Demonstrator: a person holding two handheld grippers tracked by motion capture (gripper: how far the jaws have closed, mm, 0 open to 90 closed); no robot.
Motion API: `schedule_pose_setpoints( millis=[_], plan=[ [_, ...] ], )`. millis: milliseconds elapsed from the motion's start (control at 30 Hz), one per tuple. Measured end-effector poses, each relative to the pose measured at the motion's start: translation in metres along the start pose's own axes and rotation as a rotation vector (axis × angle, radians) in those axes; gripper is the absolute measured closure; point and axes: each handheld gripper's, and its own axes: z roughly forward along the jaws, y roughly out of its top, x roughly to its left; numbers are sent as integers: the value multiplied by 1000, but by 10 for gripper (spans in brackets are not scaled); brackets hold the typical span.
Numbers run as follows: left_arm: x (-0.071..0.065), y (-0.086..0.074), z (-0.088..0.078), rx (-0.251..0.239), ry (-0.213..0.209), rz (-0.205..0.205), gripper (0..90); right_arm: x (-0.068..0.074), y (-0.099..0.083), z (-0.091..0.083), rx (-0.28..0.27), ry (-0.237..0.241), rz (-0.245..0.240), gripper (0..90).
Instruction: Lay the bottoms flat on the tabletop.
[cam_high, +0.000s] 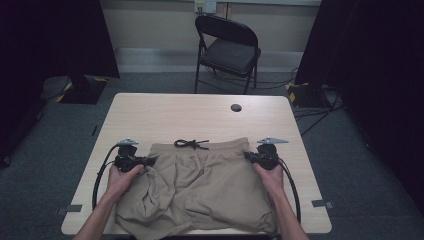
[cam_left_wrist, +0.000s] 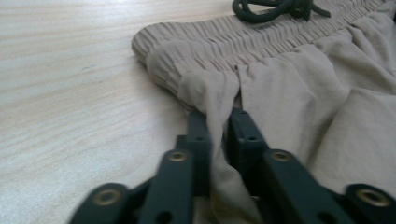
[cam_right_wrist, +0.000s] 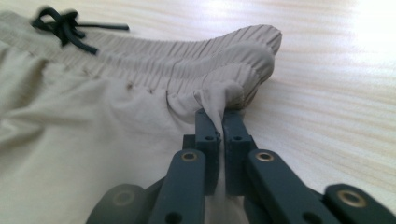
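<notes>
A pair of tan shorts (cam_high: 200, 185) lies on the light wooden table (cam_high: 165, 115), waistband toward the far side, with a black drawstring (cam_high: 191, 144) tied in a bow at its middle. My left gripper (cam_high: 150, 160) is shut on a fold of fabric at the left end of the waistband (cam_left_wrist: 219, 44); the cloth is pinched between its jaws (cam_left_wrist: 215, 116). My right gripper (cam_high: 247, 156) is shut on a fold of the shorts (cam_right_wrist: 93, 140) at the waistband's right end (cam_right_wrist: 233, 56), cloth caught between its jaws (cam_right_wrist: 215, 114). The drawstring bow shows in both gripper views (cam_left_wrist: 275, 9) (cam_right_wrist: 63, 25).
A round dark grommet (cam_high: 236, 107) sits in the table near its far edge. Behind the table stands a black folding chair (cam_high: 227, 50). Dark curtains hang at both sides, and cables lie on the floor at the right (cam_high: 320, 107).
</notes>
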Motion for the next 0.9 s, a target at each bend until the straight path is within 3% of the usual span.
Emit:
schedule_pose_setpoints(
  millis=[67, 367, 733, 833, 900],
  plan=[
    [-3, 2, -4, -27, -29, -7, 882, 0, 3, -8, -26, 10, 13, 890],
    [-24, 17, -23, -106, -65, 55, 887, 1, 11, -35, -97, 24, 11, 891],
    [-49, 47, -53, -232, -107, 118, 888, 10, 45, -79, -222, 18, -36, 891],
    [-57, 65, -67, -272, -103, 155, 888, 14, 59, -91, -258, 14, -56, 891],
    [-58, 73, -72, -300, -109, 158, 888, 15, 66, -95, -272, 10, -67, 891]
  ],
)
